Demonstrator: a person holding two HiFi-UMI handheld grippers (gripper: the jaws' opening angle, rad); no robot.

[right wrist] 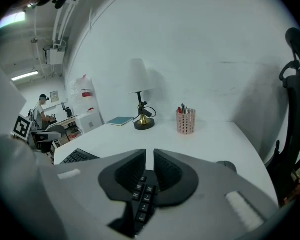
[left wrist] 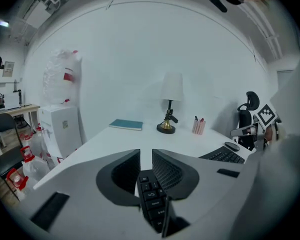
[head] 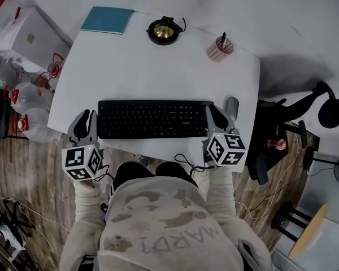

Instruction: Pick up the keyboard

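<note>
Nearest the person, the 2 grippers flank the keyboard (head: 152, 118). The left gripper (head: 86, 120) sits at its left end and the right gripper (head: 221, 120) at its right end, both tilted downward. Each gripper's own view shows its jaws parted by only a narrow slit, with an end of the keyboard lying just under that slit. The pads pinch nothing, so both tongs are slightly open and empty. The keyboard lies flat on the white table (head: 158, 66), along its near edge.

The step in hand looks like the approach: both tongs are set at the ends and the lift is not yet begun. The next move probably calls for wider jaws, or a turn of each gripper so the thin edge fits between the pads. Then both ends need an even closing and a level raise.

Just beside the keyboard's right end, close against the right gripper, lies a grey mouse (head: 231, 104), which could get nudged. A thin cable (head: 186, 161) hangs nearer than the keyboard's right half; whose it is cannot be told. Well beyond the keyboard stand a pen cup (head: 220, 48), a lamp (head: 164, 31) and a teal notebook (head: 107, 20), none in the way. An office chair (head: 271, 145) stands off to the keyboard's right.
</note>
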